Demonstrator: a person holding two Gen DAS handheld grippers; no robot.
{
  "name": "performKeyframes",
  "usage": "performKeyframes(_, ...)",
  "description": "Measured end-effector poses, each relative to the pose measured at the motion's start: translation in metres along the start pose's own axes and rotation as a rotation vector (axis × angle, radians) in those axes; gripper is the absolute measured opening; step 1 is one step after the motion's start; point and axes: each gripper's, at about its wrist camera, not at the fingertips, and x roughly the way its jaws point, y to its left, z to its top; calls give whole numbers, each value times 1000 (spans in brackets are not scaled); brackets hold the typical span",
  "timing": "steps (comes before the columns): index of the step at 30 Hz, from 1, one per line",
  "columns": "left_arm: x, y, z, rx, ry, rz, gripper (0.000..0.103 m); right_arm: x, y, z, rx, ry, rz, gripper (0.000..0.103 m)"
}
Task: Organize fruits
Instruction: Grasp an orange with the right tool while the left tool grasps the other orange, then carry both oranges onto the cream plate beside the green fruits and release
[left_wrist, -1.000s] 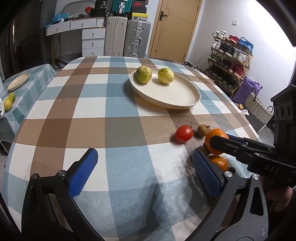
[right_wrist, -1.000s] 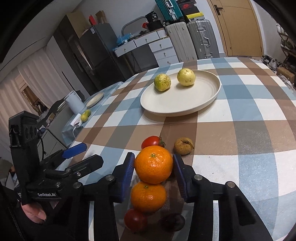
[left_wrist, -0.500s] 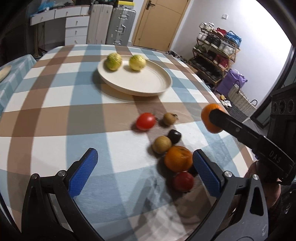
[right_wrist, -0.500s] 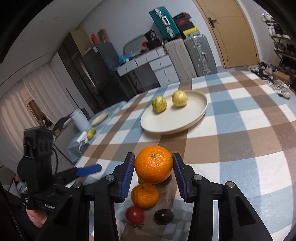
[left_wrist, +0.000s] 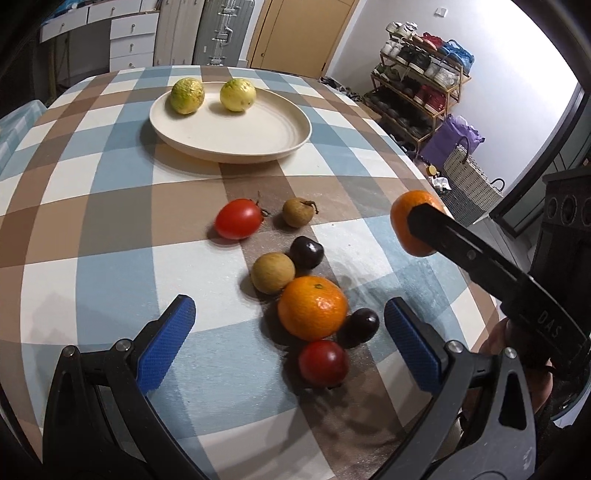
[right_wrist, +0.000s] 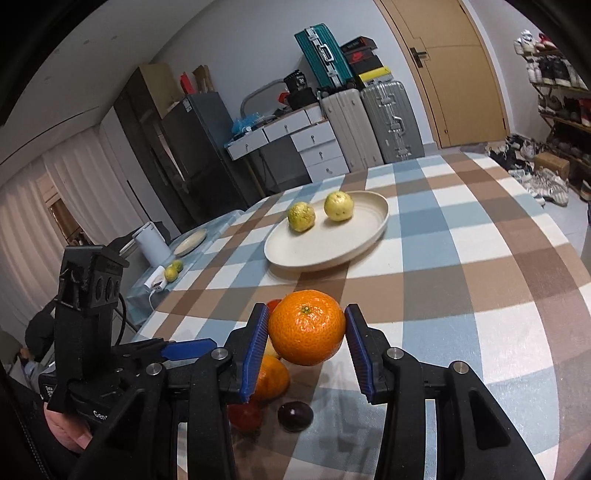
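My right gripper (right_wrist: 306, 328) is shut on an orange (right_wrist: 306, 326) and holds it in the air above the checked table; the same orange (left_wrist: 406, 218) shows at the right of the left wrist view. My left gripper (left_wrist: 290, 336) is open and hovers over a cluster of fruit: a second orange (left_wrist: 312, 307), two red tomatoes (left_wrist: 238, 218) (left_wrist: 323, 362), two brown round fruits (left_wrist: 272, 272) (left_wrist: 296, 212) and two dark plums (left_wrist: 306, 252) (left_wrist: 360, 325). A cream plate (left_wrist: 258, 133) farther back holds two yellow-green fruits (left_wrist: 187, 95) (left_wrist: 237, 94).
The table's right edge (left_wrist: 461, 236) drops off beside the held orange. Behind the table stand suitcases (right_wrist: 391, 122), a drawer unit and a door. A shoe rack (left_wrist: 417, 92) and a basket (left_wrist: 465, 177) stand at the right. A side table (right_wrist: 184, 251) holds a small plate.
The right gripper has lifted the orange off the pile and higher above the table. The left gripper has moved over the cluster, so more of the fruit now lies between its fingers.
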Motion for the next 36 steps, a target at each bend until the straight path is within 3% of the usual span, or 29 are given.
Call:
performKeyframes(3,2,0,2,-22,7,-41,96,-3,-3,-1,6,-8,5,43)
performKeyframes(10,3,-5,2,-13,21,-49,83,-5,-8,-3,20,-9,10,43)
performKeyframes(13,6,-6,2,-14,40,-48,70,-6,-11,-5,26,-10,13,43)
performKeyframes(15,7,-6,1,-10,46,-53,53,-7,-12,-6,30,-11,12,43)
performKeyframes(18,9,-10,1,18,62,-40,38,-7,-14,-6,39,-10,15,43)
performKeyframes(36,3,-4,-3,9,48,-99,36,-9,-10,-6,23,2,1,43)
